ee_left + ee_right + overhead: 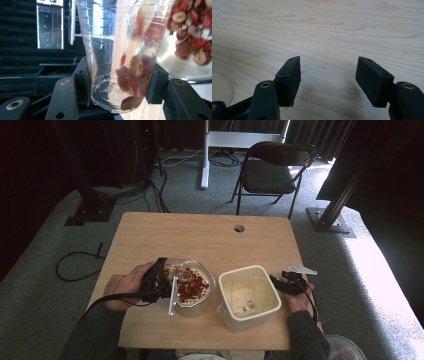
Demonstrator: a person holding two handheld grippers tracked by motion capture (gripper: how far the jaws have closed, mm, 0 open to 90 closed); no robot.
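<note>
a person at a wooden surface (pixel 150 232) tipped a clear plastic cup (pixel 117 50) of red dried fruit slices (pixel 130 77) over a round bowl (pixel 207 295) left of centre in the high view, where a heap of the same slices already lay. the left gripper (pixel 159 281) had its jaws closed partway on the cup's base, one pad pressed to each side of the thin wall in the left gripper view, with the cup rising from the bottom centre to the top of that frame and a few slices clinging low inside it. the bowl's contents showed at the upper right of that view, just beyond the cup's mouth. to finish the pour cleanly, it seemed best to keep the mouth over the bowl's middle, tilt further in small degrees so the sticky slices slid rather than tumbled, and hold pressure light enough not to buckle the cup. the right gripper (pixel 284 283) rested at the right of the high view, just beside an empty square white container (pixel 248 296), its jaws standing well apart with nothing between them and bare wood beneath in the right gripper view.
</note>
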